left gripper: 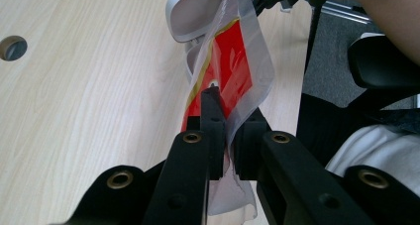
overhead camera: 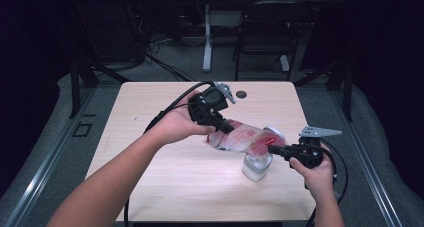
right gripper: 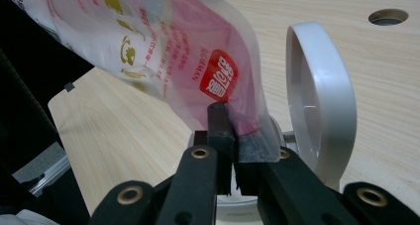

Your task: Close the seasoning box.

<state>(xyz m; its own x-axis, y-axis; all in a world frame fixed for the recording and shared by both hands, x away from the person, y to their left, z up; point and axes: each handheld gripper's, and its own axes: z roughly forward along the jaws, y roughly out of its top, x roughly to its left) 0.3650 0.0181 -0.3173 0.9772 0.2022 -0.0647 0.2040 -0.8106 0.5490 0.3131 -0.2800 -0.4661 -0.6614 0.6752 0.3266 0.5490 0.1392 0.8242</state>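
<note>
Holding the pouch [overhead camera: 245, 137] at frame centre, left gripper [overhead camera: 220, 126] and right gripper [overhead camera: 274, 148] both pinch it (over the jar [overhead camera: 256, 168]); slipping film risks spillage.

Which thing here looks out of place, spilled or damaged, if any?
Nothing stands out. The red and clear pouch hangs tilted between the left gripper and the right gripper, each shut on one end, above the white container with its lid open. Nothing looks spilled on the table.

Clear red-printed pouch [overhead camera: 245, 137] stretched level, tilted above white lidded container [overhead camera: 256, 168].
</note>
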